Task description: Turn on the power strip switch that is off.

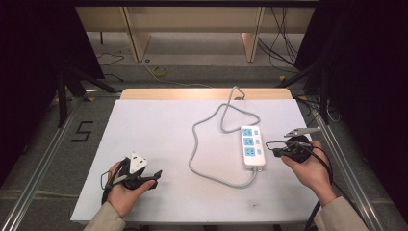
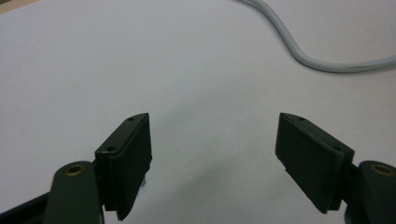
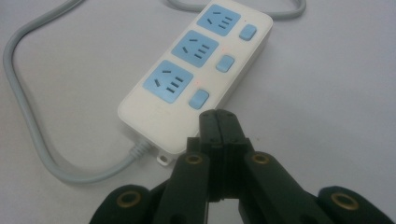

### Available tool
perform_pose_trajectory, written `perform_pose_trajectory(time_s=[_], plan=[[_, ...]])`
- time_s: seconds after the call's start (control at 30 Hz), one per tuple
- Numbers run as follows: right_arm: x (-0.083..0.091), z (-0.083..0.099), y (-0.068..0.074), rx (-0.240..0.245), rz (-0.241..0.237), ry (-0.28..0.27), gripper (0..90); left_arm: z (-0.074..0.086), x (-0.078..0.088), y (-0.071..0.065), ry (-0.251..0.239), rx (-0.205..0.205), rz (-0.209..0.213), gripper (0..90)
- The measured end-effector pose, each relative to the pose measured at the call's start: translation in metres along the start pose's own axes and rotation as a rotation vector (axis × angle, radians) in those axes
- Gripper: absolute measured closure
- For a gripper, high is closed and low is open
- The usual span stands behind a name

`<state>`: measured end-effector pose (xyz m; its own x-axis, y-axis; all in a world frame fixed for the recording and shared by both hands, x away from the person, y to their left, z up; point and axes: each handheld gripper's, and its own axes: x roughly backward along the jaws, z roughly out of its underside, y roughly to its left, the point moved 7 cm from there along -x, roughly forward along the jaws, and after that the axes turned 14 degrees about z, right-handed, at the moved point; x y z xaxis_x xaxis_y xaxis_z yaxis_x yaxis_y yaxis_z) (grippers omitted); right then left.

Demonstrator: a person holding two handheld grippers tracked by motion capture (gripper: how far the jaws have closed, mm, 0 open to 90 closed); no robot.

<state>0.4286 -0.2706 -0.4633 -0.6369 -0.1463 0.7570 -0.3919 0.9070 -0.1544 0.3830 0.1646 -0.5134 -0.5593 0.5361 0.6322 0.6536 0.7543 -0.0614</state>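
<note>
While right tool point(image 3: 218, 116) sits pressed together, empty, power strip point(image 3: 196, 74) lies just ahead of its tip, nearest switch point(image 3: 199, 99) closest. Left tool point(image 2: 212, 163) spread over bare bench point(image 2: 93, 70), grey cord point(image 2: 322, 63) beyond. Advice: come down square on switch, push gently, avoid sliding strip.

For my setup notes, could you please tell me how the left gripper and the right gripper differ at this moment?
The left gripper has its fingers spread wide apart with nothing between them; the right gripper has its fingers pressed together, also holding nothing. The left gripper faces bare white table with only the grey cable ahead; the right gripper points at the power strip. Both are hand-held over the table.
</note>
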Motion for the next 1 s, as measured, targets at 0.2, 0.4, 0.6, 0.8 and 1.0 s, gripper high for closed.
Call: perform_pose_trajectory(time_s=[0.2, 0.4, 0.6, 0.8, 1.0], plan=[[-0.002, -0.002, 0.000, 0.006, -0.001, 0.012, 90.0, 0.000, 0.000, 0.000, 0.000, 0.000, 0.001, 26.8], [-0.004, -0.005, -0.002, 0.001, -0.003, 0.028, 90.0, 0.000, -0.001, -0.001, 0.002, -0.004, 0.001, 26.8], [-0.007, -0.009, -0.004, -0.003, -0.001, 0.044, 90.0, 0.000, -0.001, -0.002, 0.001, -0.005, 0.004, 26.8], [-0.010, -0.013, -0.005, 0.000, 0.001, 0.058, 90.0, 0.000, -0.002, -0.002, 0.001, -0.006, 0.004, 26.9], [-0.012, -0.020, -0.007, 0.008, 0.007, 0.066, 90.0, 0.000, -0.002, -0.002, 0.003, -0.007, 0.004, 26.9]])
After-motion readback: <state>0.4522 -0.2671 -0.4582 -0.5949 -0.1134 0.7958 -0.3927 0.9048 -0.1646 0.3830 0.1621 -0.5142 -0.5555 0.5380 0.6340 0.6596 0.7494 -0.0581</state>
